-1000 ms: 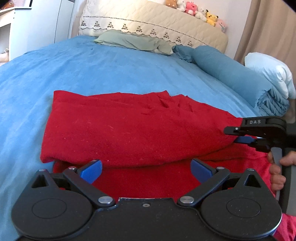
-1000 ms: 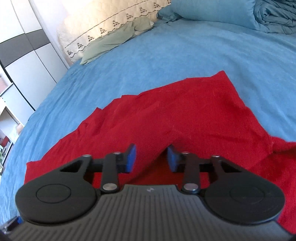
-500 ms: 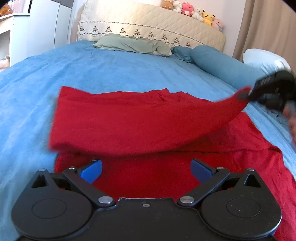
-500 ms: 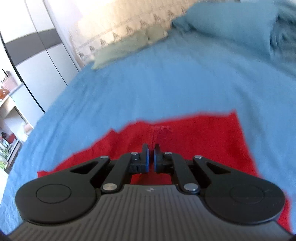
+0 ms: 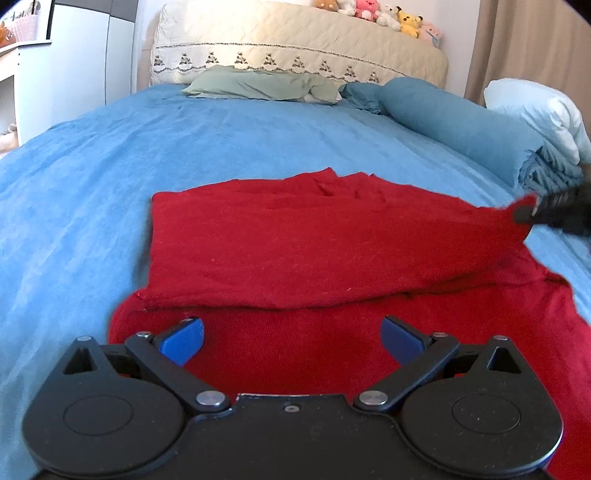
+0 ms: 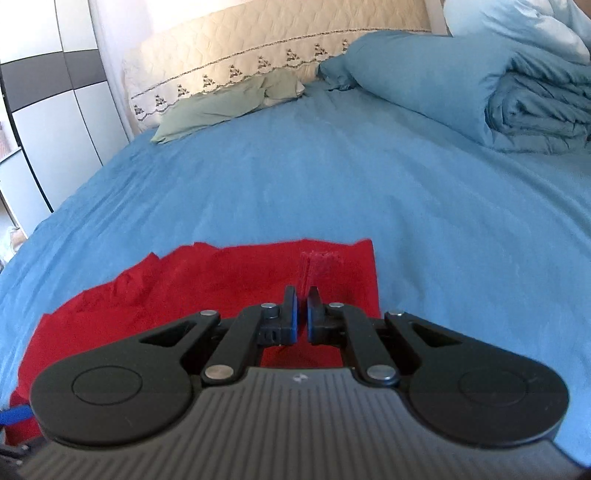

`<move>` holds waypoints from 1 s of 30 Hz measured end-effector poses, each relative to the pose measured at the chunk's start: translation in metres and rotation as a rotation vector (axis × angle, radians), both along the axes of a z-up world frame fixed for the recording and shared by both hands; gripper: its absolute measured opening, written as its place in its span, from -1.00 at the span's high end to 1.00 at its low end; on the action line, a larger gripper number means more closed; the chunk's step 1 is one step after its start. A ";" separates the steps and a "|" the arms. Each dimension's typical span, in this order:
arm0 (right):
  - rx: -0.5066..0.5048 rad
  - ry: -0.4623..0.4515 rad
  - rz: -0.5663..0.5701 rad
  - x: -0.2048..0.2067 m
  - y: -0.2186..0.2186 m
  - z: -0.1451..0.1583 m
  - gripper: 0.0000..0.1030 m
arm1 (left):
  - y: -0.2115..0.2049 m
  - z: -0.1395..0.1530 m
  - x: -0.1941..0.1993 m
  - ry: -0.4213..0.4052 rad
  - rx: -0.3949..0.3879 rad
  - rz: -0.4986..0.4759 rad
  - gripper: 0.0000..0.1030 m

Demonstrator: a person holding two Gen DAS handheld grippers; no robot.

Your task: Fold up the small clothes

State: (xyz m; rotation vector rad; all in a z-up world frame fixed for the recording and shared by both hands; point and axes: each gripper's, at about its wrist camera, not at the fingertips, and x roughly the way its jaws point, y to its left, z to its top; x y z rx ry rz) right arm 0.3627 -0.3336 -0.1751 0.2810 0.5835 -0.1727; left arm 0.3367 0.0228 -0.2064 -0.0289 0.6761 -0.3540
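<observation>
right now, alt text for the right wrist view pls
The right gripper, jaws shut, pinches a raised fold of the red knit garment, which lies on a blue bed sheet. Behind lie a sage green pillow, a rolled blue duvet and a cream quilted headboard.

We're in a home bedroom: big bed w/ blue sheet (image 5: 110, 177), quilted cream headboard (image 5: 295, 48), green pillow (image 5: 258, 86), folded blue duvet (image 6: 480, 92), row of plush toys (image 5: 376, 11) on top, wardrobe doors (image 6: 48, 110) & beige curtain (image 5: 524, 48).
</observation>
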 end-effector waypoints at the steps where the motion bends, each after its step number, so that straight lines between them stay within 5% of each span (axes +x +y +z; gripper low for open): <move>1: 0.002 0.013 -0.004 -0.001 -0.001 -0.006 0.53 | 0.000 0.005 -0.001 -0.013 -0.005 0.002 -1.00; 2: -0.003 0.020 -0.017 -0.002 -0.002 -0.011 0.46 | -0.003 0.013 -0.003 -0.040 0.005 0.009 -1.00; 4: -0.024 0.011 -0.042 -0.010 -0.005 -0.016 -0.32 | -0.011 0.029 -0.002 -0.088 0.041 0.012 -1.00; 6: -0.054 -0.050 -0.044 -0.023 -0.002 -0.014 -0.81 | -0.020 0.041 0.008 -0.121 0.075 0.006 -1.00; 11: -0.092 -0.045 0.055 -0.014 0.016 -0.017 -0.84 | -0.036 0.044 0.054 -0.080 0.093 0.019 -1.00; 18: -0.120 0.027 0.142 0.007 0.022 -0.051 -0.87 | -0.035 0.009 0.098 0.064 0.139 0.044 -1.00; 25: -0.151 0.045 0.176 0.008 0.023 -0.053 -1.00 | -0.036 0.002 0.100 0.066 0.189 0.044 -1.00; 30: -0.123 0.065 0.168 0.001 0.023 -0.029 -1.00 | -0.033 0.030 0.089 0.057 0.179 0.056 -1.00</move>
